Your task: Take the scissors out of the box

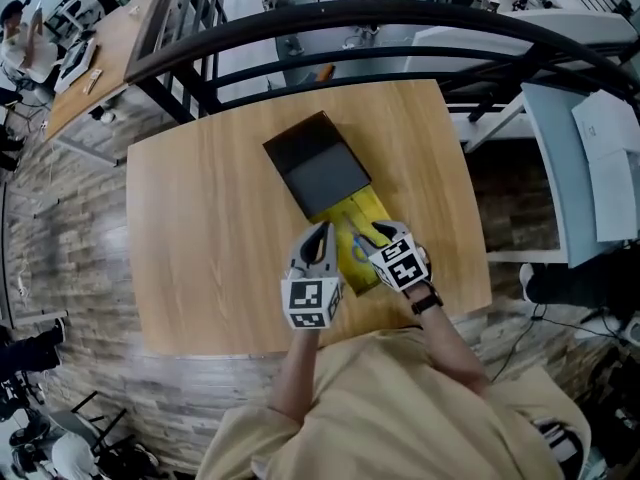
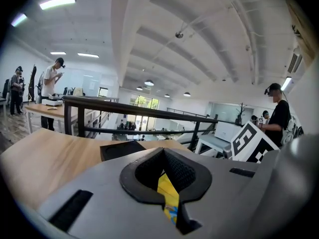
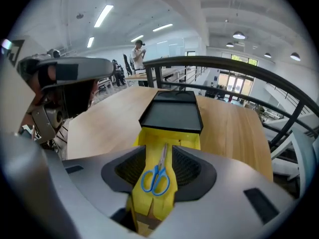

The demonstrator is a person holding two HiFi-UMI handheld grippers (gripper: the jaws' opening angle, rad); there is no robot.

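A wooden table point(image 1: 200, 228) stands by a black railing point(image 1: 400, 13). On the table lies a yellow box point(image 1: 365, 208), long from far to near. A black lid point(image 1: 317, 165) sits at the far end of the box and touches it; whether it covers part of the box I cannot tell. The near part of the box is uncovered.

The scissors point(image 3: 156, 176), with blue handles, lie flat inside the box on the yellow bottom. The handles are toward the person and the blades point to the lid.

The right gripper point(image 1: 372, 234) hangs over the near part of the box and points down into it. Its fingers point(image 3: 124, 171) stand apart and grip nothing. In the right gripper view the scissors show in the gap between the fingers, but the pads do not touch them.

The left gripper point(image 1: 318, 236) is just beside the left edge of the box, near the right gripper. Its fingers point(image 2: 187, 176) are closed, with tips together, and hold nothing. Through the narrow slit behind the tips a strip of the yellow box shows. The lid appears beyond, to the left.
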